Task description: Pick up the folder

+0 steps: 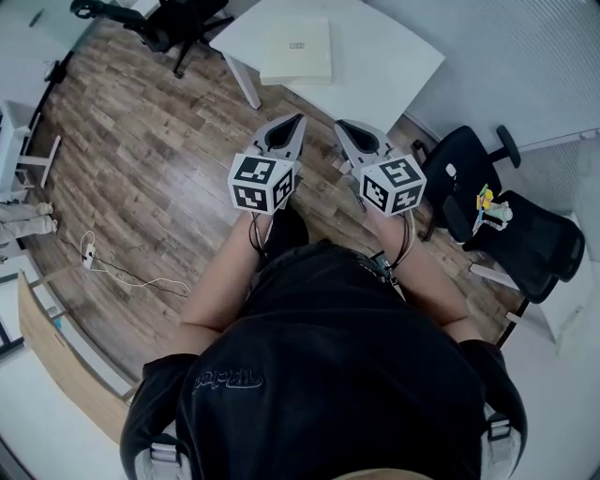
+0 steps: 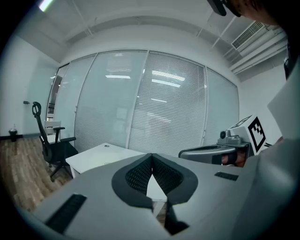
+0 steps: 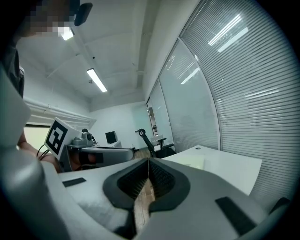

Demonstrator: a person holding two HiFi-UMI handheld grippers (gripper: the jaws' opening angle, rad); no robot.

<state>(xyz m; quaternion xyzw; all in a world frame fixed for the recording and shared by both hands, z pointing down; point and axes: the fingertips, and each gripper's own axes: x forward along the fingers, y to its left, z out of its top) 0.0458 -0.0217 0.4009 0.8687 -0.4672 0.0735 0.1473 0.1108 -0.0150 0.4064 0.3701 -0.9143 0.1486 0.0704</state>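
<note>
I see both grippers out in front of the person, level with each other and well short of the counter [image 1: 398, 61], over the wooden floor [image 1: 141, 159]. The left gripper [image 1: 297, 121] has its jaws pressed together with nothing between them. In its own view the ribbed pads [image 2: 140, 174] meet in one seam at the tip [image 2: 151, 157]. The right gripper [image 1: 341, 127] is the same: its jaws are pressed together at the tip [image 3: 148, 162], and only floor shows through the gap lower down. Each gripper shows in the other's view, and they are side by side but apart.

The folder [image 1: 296, 50] is pale cream and lies flat on the white counter. It sits by the near edge, closer to the near-left corner than to the right end, and neither gripper touches it. From the right gripper view I pick it out as a light patch [image 3: 193, 162] on the counter top [image 3: 229, 171], beyond the jaws and to their right. In the left gripper view the counter [image 2: 98, 155] sits ahead and left of the tip, but I cannot make out the folder there.

A black office chair [image 1: 178, 28] stands off the counter's left corner. Two more black chairs [image 1: 469, 183] stand off the right side, with a small colourful thing [image 1: 487, 204] between them that I cannot identify. A white cable [image 1: 127, 274] trails over the floor at the left.
</note>
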